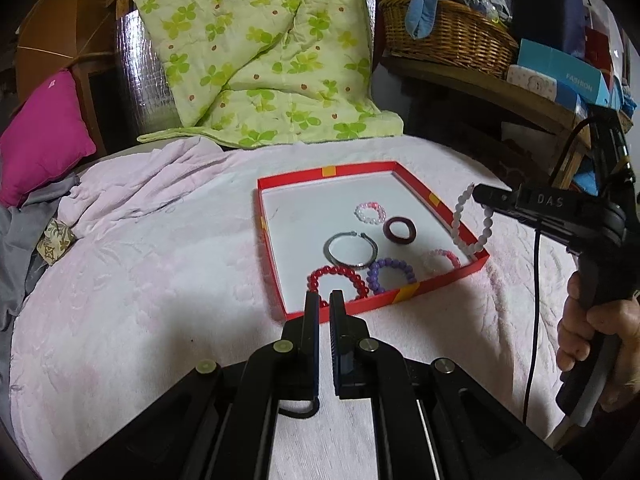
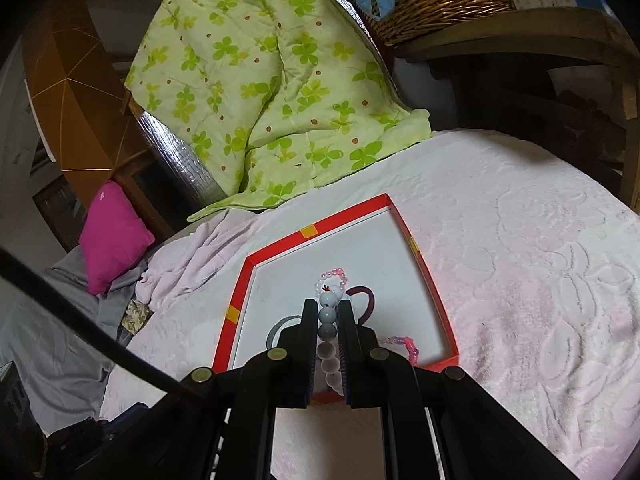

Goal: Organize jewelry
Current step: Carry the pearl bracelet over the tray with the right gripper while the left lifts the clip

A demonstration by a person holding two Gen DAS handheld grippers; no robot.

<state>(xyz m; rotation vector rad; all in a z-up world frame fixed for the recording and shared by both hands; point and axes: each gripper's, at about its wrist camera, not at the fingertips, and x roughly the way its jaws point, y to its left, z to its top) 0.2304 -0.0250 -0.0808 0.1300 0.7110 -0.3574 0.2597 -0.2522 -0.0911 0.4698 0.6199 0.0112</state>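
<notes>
A shallow red box [image 1: 362,171] with a white floor lies on the pink bedspread. It holds a pink-and-white bead bracelet [image 1: 370,213], a dark maroon ring [image 1: 399,231], a silver bangle [image 1: 351,249], a red bead bracelet [image 1: 338,280], a purple bead bracelet [image 1: 391,274] and a pink bracelet [image 1: 442,261]. My right gripper [image 1: 478,194] is shut on a white bead bracelet [image 1: 470,222] and holds it above the box's right wall; the beads sit between its fingers [image 2: 329,322]. My left gripper [image 1: 325,300] is nearly closed and empty, hovering at the box's near wall.
A green clover quilt [image 1: 260,52] and magenta pillow [image 1: 40,140] lie at the back. A wicker basket [image 1: 448,32] and boxes sit on a wooden shelf at right. Crumpled grey cloth [image 1: 16,240] lies at left. The red box also shows in the right wrist view [image 2: 432,280].
</notes>
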